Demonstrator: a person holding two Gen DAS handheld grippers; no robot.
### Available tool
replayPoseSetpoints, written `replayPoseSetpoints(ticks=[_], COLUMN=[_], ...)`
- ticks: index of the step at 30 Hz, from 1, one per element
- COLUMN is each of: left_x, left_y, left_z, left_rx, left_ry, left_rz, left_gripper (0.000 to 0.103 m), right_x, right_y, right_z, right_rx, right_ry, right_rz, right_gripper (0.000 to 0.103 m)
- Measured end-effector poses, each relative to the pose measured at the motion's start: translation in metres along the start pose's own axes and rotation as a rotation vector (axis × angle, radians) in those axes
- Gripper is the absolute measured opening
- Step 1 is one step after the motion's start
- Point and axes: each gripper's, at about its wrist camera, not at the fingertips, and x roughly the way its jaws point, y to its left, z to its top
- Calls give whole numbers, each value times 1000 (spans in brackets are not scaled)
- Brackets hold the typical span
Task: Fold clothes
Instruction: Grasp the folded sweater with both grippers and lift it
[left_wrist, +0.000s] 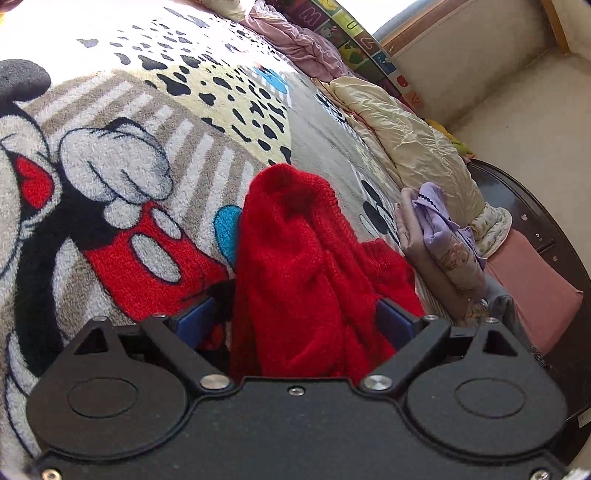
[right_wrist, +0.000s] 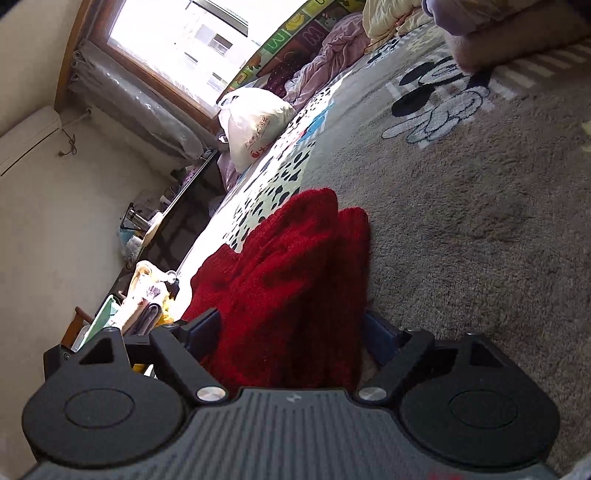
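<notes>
Jaws of the left gripper (left_wrist: 295, 321) stand wide apart, one red knitted sweater (left_wrist: 303, 273) bunched loosely between them. The right gripper (right_wrist: 291, 328) likewise gapes around it. The sweater lies on one cartoon-mouse blanket (left_wrist: 122, 155); two folded garments (left_wrist: 439, 240) are stacked nearby.

The red knit garment (left_wrist: 295, 273) is bunched, so its type and shape cannot be told; its near end disappears behind the left gripper (left_wrist: 295, 317) body at 6 o'clock. In the right wrist view the same knit hides most of the right gripper (right_wrist: 291, 328), whose blue pads (right_wrist: 205, 328) barely peek out, so whether they touch the wool cannot be told. The folded lilac cloth (right_wrist: 480, 22) is cut off at 1 o'clock. Print on the white plastic bag (right_wrist: 255, 125) is too small to read.
</notes>
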Motion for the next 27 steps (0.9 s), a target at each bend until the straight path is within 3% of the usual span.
replayPoseSetpoints(ticks=[2,3,6,10,12,15,17,19,21,22,24,27], left_x=[6,8,12,10,2,-20,-25,-23,-29,-34,-45,-46], left_y=[-4,-4,-2,-3,-9,-22,-22,-19,-16,-16,-17,-5], left_z=[-2,-3,-3,-5,-7,-20,-33,-46,-51,-52,-54,-62], left_rx=[23,26,2,-39,-77,-112,-123,-62,-32,-21,4,-35], left_ry=[-7,-8,0,5,10,52,84,105,100,88,55,72], left_rz=[15,17,3,-21,-49,-100,-96,-36,-44,-46,-35,-60], left_gripper=[88,78,66,56,51,51,55,69,73,74,79,80], right_x=[10,16,28,28,26,7,-26,-50,-66,-71,-77,-73], right_y=[4,5,3,1,-1,5,18,22,15,9,4,3], right_z=[2,2,3,4,4,-1,-8,-17,-31,-36,-39,-44], right_rx=[-25,-36,-38,-19,12,76,48,14,-4,-6,10,9], right_ry=[12,15,21,25,23,25,24,6,-18,-29,-45,-50], right_rz=[-7,-3,21,53,79,118,113,42,-72,-107,-89,-101], right_gripper=[85,83,73,68,60,56,56,62,81,81,82,85])
